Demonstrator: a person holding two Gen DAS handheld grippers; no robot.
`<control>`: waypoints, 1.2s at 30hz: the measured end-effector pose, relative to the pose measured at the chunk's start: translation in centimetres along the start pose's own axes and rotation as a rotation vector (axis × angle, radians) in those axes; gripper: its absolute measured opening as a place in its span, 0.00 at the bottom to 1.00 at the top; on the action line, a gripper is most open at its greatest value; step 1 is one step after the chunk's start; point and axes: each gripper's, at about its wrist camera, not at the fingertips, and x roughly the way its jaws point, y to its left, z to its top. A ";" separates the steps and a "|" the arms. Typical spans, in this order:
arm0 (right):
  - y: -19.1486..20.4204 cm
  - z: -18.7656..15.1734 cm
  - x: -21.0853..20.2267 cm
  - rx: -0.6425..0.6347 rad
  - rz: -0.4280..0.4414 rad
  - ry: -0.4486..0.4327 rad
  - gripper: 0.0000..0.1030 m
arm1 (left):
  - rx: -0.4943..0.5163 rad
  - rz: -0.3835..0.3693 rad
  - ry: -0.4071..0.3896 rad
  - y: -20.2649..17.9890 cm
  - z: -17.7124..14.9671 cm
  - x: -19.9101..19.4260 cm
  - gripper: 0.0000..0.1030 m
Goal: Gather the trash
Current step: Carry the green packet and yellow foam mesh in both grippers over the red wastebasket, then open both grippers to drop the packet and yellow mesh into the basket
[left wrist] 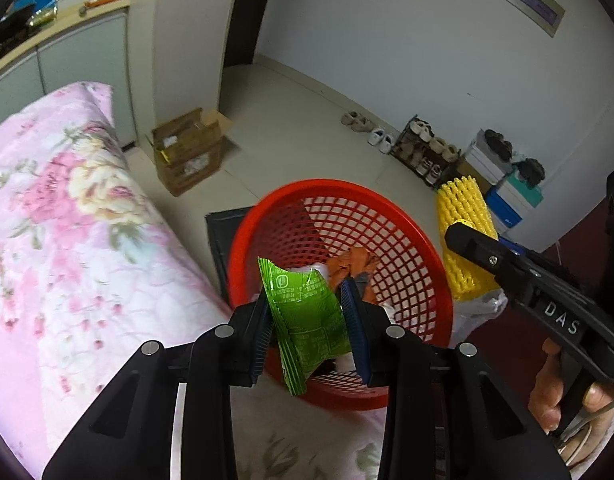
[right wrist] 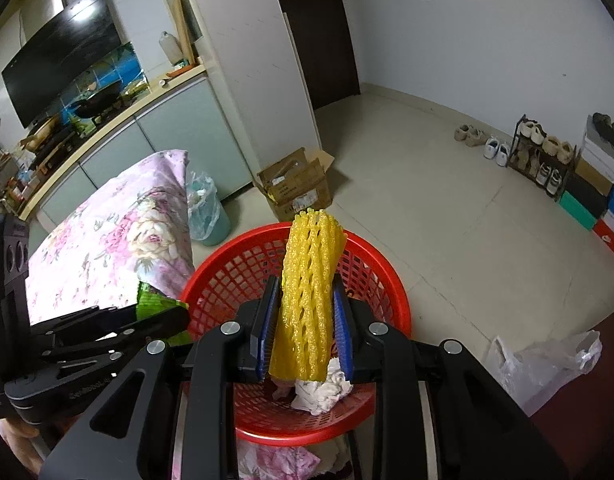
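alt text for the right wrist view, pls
The right gripper clamps a yellow foam net upright over a red mesh basket that holds crumpled tissue. At left, the left gripper holds a green wrapper beside a floral pink quilt; behind are tiled floor, a cardboard box and a shoe rack.

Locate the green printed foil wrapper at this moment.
The green printed foil wrapper is pinched in the left gripper, held over the near rim of the red plastic mesh basket, beside the pink floral bedding.
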 end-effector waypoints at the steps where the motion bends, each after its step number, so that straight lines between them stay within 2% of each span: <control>1: -0.1 0.0 0.1 0.002 0.001 0.003 0.25 | -0.001 -0.006 0.007 -0.1 0.0 0.3 0.32; 4: -0.5 0.0 0.2 0.015 0.017 0.014 0.25 | -0.007 -0.020 0.028 -0.2 0.0 1.3 0.33; 6: -0.6 0.2 0.3 0.023 0.033 0.021 0.32 | -0.019 -0.033 0.037 -0.1 -0.1 1.8 0.37; 11: -0.8 0.5 0.5 0.043 0.062 0.028 0.43 | -0.031 -0.018 0.027 0.1 0.0 2.1 0.61; 14: -1.0 0.6 0.5 0.060 0.072 0.029 0.49 | -0.031 -0.005 0.011 0.2 0.2 1.6 0.68; 17: -1.1 0.5 0.5 0.059 0.070 0.028 0.49 | -0.031 0.008 -0.008 0.3 0.4 0.9 0.70; 25: -0.9 0.4 0.6 0.057 0.071 0.031 0.49 | 0.002 0.104 -0.085 0.6 0.6 -1.8 0.73; 29: -0.9 0.2 0.6 0.065 0.064 0.026 0.60 | 0.000 0.139 -0.108 0.9 0.4 -2.9 0.74; 34: -0.8 0.0 0.4 0.064 0.061 0.023 0.65 | -0.007 0.160 -0.122 1.2 0.1 -3.6 0.77; 36: -0.8 -0.2 0.0 0.065 0.057 0.017 0.73 | -0.012 0.168 -0.122 1.4 -0.1 -3.7 0.78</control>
